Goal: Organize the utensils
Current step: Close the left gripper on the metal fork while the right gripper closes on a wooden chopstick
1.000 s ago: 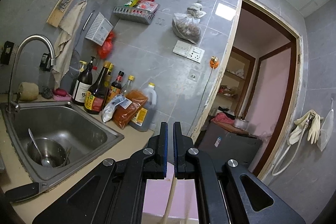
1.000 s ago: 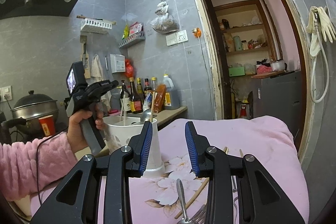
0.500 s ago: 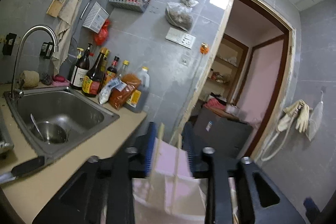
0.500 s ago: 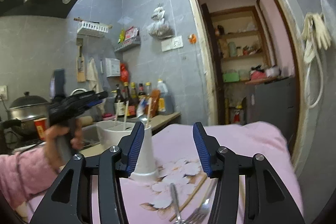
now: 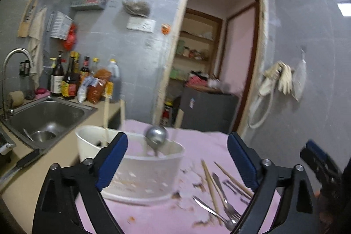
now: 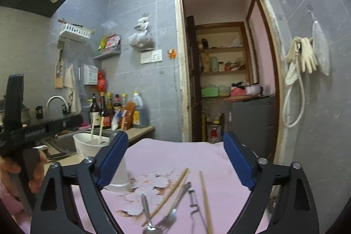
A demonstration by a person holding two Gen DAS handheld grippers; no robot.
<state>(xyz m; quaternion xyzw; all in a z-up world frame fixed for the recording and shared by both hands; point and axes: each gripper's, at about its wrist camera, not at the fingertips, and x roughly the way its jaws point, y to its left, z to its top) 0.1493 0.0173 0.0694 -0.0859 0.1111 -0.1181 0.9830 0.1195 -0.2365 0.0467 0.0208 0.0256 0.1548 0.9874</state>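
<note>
**Left gripper letting go over the utensil holder, chopstick delivered**

A second ago the left gripper (image 5: 176,159) was clamped on a pale stick, probably a chopstick; now its jaws are standing wide apart and holding nothing, so that piece is sitting upright in the white utensil holder (image 5: 140,177) beside the ladle (image 5: 156,135). The right gripper (image 6: 173,159) is also hovering wide open and empty above the pink floral cloth (image 6: 175,159), where loose chopsticks (image 6: 205,194), a fork (image 6: 173,209) and a spoon (image 6: 146,212) are lying near the holder, waiting to be picked up; motion blur is making the smaller pieces hard to identify.
</note>
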